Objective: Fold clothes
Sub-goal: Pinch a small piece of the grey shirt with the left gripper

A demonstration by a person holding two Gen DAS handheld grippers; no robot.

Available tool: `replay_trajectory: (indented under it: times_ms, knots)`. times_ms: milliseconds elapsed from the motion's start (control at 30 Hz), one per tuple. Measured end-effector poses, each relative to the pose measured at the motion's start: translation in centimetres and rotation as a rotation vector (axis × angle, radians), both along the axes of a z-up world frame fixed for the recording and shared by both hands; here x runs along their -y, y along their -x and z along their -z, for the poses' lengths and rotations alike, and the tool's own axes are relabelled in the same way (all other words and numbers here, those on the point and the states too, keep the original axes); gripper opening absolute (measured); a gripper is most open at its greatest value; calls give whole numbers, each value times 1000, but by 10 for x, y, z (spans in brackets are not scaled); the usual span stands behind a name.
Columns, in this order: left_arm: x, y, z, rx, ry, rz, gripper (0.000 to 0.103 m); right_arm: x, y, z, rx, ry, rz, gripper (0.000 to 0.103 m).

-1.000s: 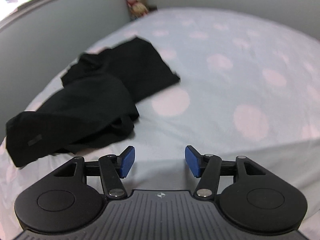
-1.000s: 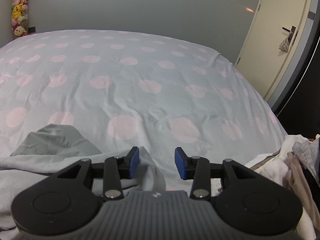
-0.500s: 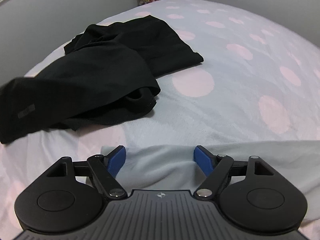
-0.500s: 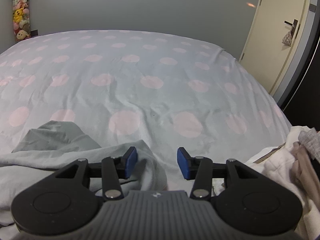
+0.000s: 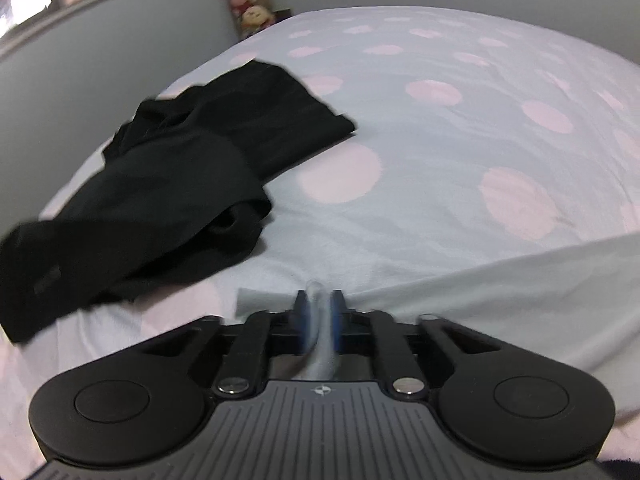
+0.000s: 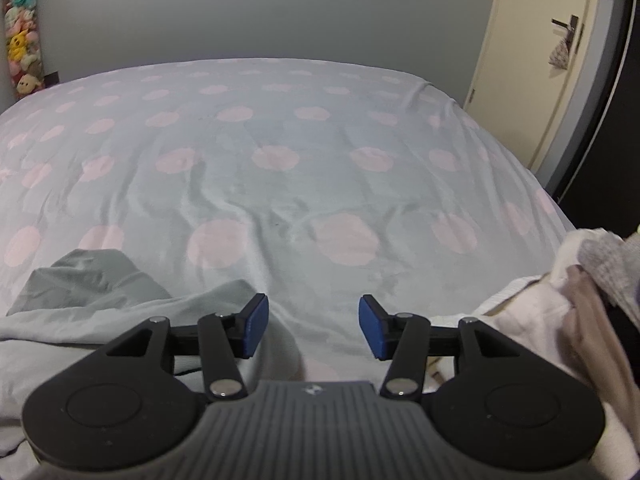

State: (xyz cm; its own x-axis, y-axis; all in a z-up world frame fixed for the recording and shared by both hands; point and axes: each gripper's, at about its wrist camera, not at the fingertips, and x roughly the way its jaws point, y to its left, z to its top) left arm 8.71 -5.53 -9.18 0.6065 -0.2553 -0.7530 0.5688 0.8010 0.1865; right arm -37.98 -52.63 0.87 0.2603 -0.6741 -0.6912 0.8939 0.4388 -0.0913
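- My left gripper [image 5: 319, 320], bottom centre of the left wrist view: jaws closing, blue pads pressed on a pinched fold of the pale grey-green garment [image 5: 500, 292].
- That garment runs from the pinch to the right edge of the frame, flat on the pale blue bedspread with pink dots [image 5: 440, 152].
- Crumpled black garment [image 5: 172, 184] lies at left centre of the same view, apart from the pinched one.
- My right gripper [image 6: 313, 330], bottom centre of the right wrist view: jaws about halfway apart and opening, nothing between the pads; bedspread shows through the gap.
- Pale garment [image 6: 100, 308] fills the lower left of that view, its edge passing under the left finger [image 6: 253, 326].
- Heap of white and beige laundry [image 6: 568, 308] at the lower right edge.
- Cream door [image 6: 532, 68] at upper right; stuffed toys [image 6: 20, 52] at upper left.
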Motion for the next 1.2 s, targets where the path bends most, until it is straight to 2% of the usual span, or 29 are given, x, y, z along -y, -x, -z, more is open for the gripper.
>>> replay_trajectory:
  times_ms: [167,333,533,700,767,833,1000,1033,1100,1200]
  knots:
    - [-7,-5,-22,43,53,-53,6,6,12,-2,33,-28,-24,54]
    - [-30,-16,-66,177,83,-131,6,7,12,1,11,-25,-51,54]
    - [-59,-35,-98,242,45,-196,6,7,0,7,60,-80,-103,54]
    - [-69,-39,-96,243,20,-215,6,0,-17,12,137,-216,-215,54]
    - [-72,-40,-93,235,19,-220,6,0,-23,15,139,-279,-229,54]
    - [-73,-39,-90,232,16,-218,6,-1,-24,19,137,-332,-215,54]
    - [-74,-40,-90,221,20,-216,6,7,-9,28,263,-445,-154,52]
    - [-74,-40,-90,218,22,-215,6,8,-7,31,289,-471,-148,49]
    - [-75,-39,-92,217,26,-217,6,9,-4,38,342,-521,-136,16]
    - [-76,-34,-99,222,38,-219,6,2,-2,30,389,-464,-133,4]
